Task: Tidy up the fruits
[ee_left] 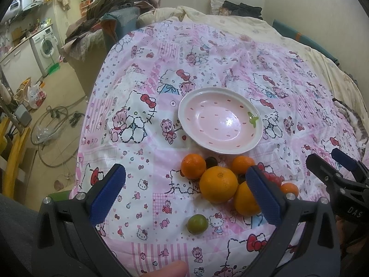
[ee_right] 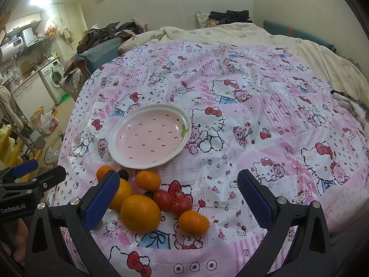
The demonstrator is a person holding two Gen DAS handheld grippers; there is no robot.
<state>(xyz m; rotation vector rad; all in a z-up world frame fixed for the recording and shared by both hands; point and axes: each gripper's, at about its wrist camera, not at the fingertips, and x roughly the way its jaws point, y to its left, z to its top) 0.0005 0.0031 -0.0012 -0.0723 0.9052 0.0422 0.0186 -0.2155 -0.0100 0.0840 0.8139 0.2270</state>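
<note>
You hold both grippers wide and empty above the bedspread [ee_right: 253,97], left gripper [ee_left: 184,196] and right gripper [ee_right: 178,198], each framing the fruit pile [ee_right: 147,198]. The oranges, tomatoes and dark grapes sit bunched just in front of the pink plate [ee_right: 115,136], which lies bare, likely their destination. One green fruit [ee_left: 197,224] rests apart, nearest you.

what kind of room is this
Likely a small studio flat: a bed under a Hello Kitty sheet, a washing machine by kitchen counters, and clothes piled on a sofa.
</note>
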